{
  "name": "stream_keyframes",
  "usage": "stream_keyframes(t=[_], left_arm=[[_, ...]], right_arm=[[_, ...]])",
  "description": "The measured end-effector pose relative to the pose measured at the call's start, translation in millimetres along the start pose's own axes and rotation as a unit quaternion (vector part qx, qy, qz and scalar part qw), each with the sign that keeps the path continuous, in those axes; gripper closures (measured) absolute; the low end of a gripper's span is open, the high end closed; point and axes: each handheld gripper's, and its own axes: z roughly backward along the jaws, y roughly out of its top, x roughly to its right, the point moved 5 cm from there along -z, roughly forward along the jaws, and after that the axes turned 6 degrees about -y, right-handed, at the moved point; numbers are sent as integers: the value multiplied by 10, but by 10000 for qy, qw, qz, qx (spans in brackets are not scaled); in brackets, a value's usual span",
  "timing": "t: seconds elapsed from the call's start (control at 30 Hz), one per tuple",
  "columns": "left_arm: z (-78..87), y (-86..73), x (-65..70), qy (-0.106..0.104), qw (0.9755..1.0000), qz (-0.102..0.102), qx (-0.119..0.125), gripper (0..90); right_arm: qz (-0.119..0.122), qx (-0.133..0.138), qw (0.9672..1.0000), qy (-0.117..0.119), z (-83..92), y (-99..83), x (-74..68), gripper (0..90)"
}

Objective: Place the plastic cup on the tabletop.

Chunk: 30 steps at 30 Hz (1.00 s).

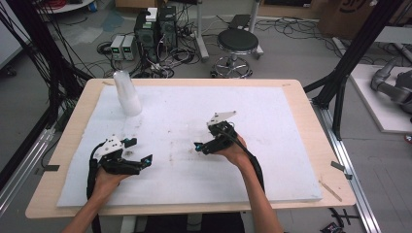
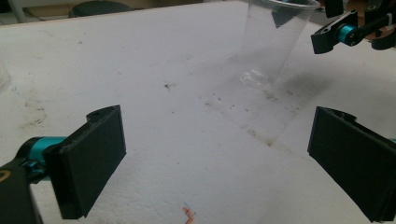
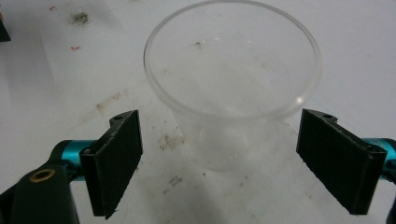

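My right gripper (image 3: 219, 158) has its jaws spread wide, one at the lower left and one at the lower right of the right gripper view. A clear plastic cup (image 3: 233, 88) stands upright on the white mat (image 3: 355, 51) just beyond them, in the centre of the frame, and the pads do not touch it. My left gripper (image 2: 217, 163) is equally wide with nothing between its jaws; in its view the same cup sits at the upper right. From the high view a stack of cups (image 1: 127, 93) stands at the upper left of the mat.
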Motion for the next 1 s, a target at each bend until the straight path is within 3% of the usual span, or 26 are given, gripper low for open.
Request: stream_keyframes(t=[0.3,0.47,0.67,1.0], left_arm=[[9,0,1,24,10000,-26,38,42],[16,1,-3,40,10000,21,78,42],[34,1,-10,105,9998,38,151,42],[56,2,-13,178,9994,81,296,42]], right_arm=[[-277,675,9973,-73,342,-250,28,145],[-453,1259,9910,78,551,-434,70,145],[-596,1749,9826,-204,751,-620,194,146],[-609,1958,9768,-625,886,-825,259,147]])
